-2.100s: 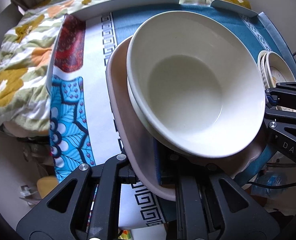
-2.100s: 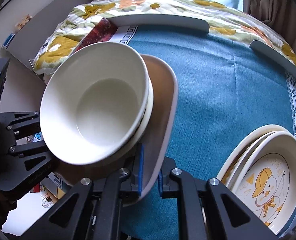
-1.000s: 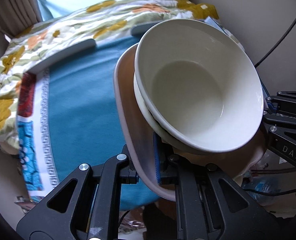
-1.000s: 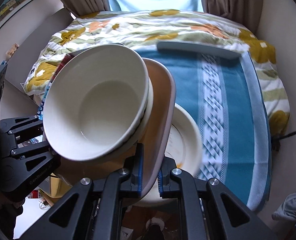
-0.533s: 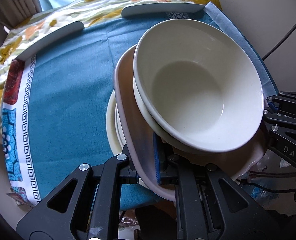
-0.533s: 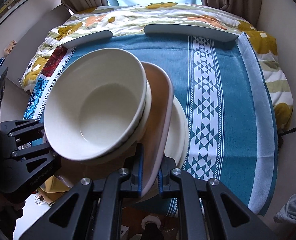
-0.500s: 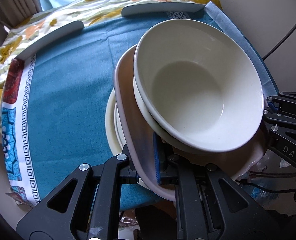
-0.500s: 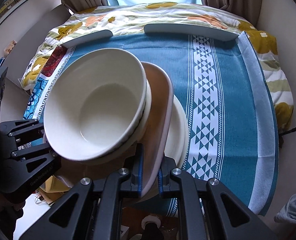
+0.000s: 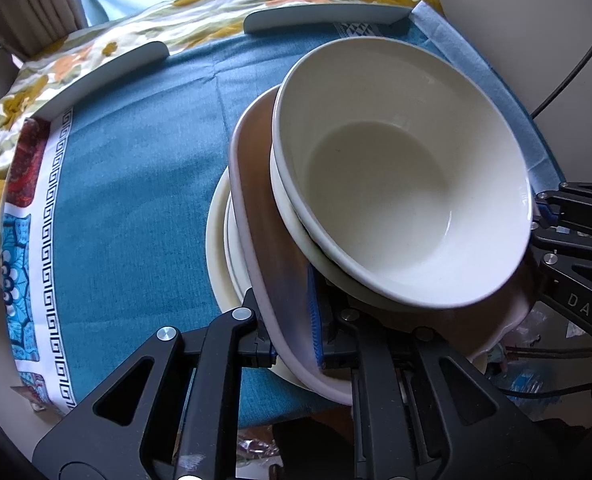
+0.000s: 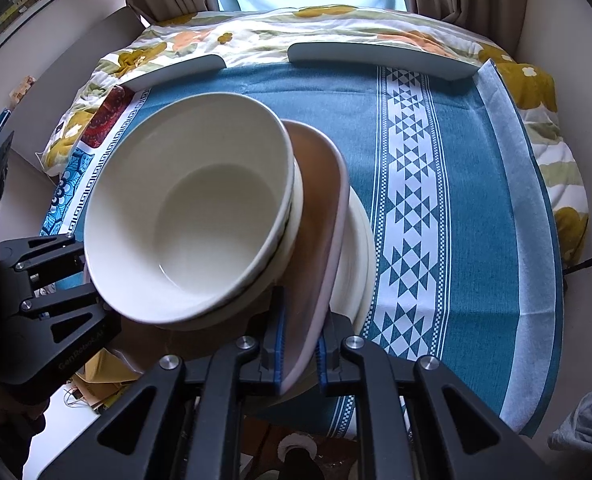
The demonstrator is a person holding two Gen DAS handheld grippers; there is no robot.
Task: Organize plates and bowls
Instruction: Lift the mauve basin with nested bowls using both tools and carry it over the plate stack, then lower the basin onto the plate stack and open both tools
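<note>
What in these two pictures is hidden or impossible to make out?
- Cream plates on the table: both views, mostly covered by the pink plate; count and any pattern unclear.
- Lower bowl: both views, only its rim shows under the top bowl.
- Whether the pink plate rests on the cream plates: contact hidden.

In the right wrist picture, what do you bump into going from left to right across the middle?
Left gripper → white bowl → pink plate → cream plates underneath → white triangle stripe → pale blue cloth edge.
</note>
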